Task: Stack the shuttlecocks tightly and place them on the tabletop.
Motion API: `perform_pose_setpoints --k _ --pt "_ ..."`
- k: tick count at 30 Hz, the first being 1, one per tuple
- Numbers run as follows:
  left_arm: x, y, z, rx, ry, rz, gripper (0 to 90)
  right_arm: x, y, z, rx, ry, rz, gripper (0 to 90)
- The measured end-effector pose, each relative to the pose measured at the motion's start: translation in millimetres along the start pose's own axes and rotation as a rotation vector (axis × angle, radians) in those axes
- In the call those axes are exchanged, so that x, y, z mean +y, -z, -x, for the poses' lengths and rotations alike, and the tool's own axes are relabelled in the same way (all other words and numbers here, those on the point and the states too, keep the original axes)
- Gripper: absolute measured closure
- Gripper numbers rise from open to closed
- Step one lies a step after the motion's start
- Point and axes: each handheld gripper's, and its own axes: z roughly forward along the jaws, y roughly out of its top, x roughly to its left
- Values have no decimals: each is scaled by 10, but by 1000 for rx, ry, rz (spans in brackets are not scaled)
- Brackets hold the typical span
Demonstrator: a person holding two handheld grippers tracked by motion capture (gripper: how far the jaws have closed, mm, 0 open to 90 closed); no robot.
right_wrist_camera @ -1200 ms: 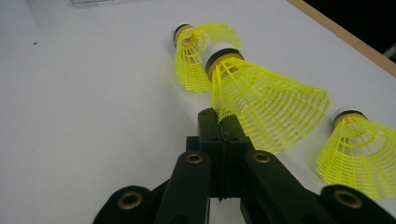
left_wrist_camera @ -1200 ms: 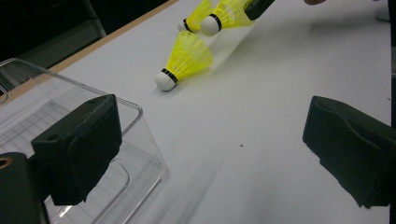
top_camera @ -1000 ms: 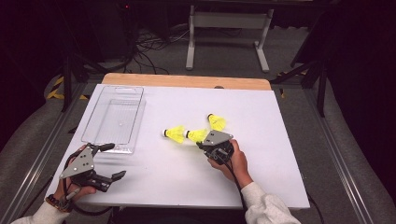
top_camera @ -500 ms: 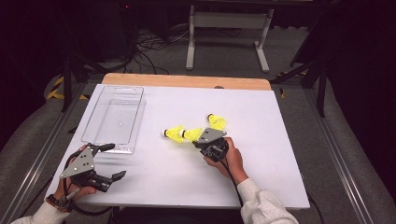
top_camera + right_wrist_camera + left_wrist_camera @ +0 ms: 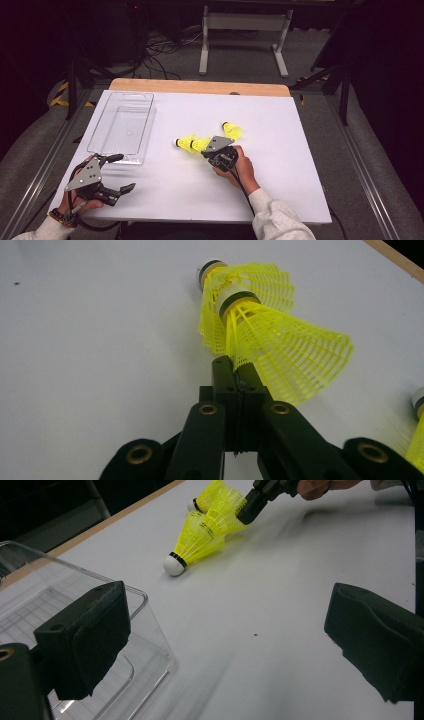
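Three yellow shuttlecocks lie near the middle of the white table. My right gripper (image 5: 204, 147) is shut, its tips pinching the skirt rim of the middle shuttlecock (image 5: 201, 144), as the right gripper view shows (image 5: 235, 367). That held shuttlecock (image 5: 285, 350) sits against a second shuttlecock (image 5: 186, 143) (image 5: 260, 282) just to its left. The third shuttlecock (image 5: 232, 130) lies apart, behind the right hand. My left gripper (image 5: 122, 173) (image 5: 230, 630) rests open at the front left with nothing between its jaws, beside the near corner of a clear plastic tray (image 5: 122, 125).
The clear tray (image 5: 145, 645) is empty and stands at the table's left side. A wooden strip (image 5: 200, 86) edges the far side of the table. Dark floor, cables and a metal stand lie beyond.
The right hand has slid a little to the left with the pinched shuttlecock, bringing it up against the leftmost one. The left hand has stayed put.
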Motion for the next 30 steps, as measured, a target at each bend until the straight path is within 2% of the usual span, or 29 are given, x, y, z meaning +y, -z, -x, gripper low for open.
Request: perform_pose_setpoints --k 12,22,30 --pt "-6 2 -2 -1 0 2 54 70 -179 -11 21 13 -10 900" --pt "-8 4 -2 -1 -1 1 54 108 -259 -39 45 9 4 900" --pt "-7 6 -1 -2 -4 -3 54 90 -272 -30 47 -2 -10 871"
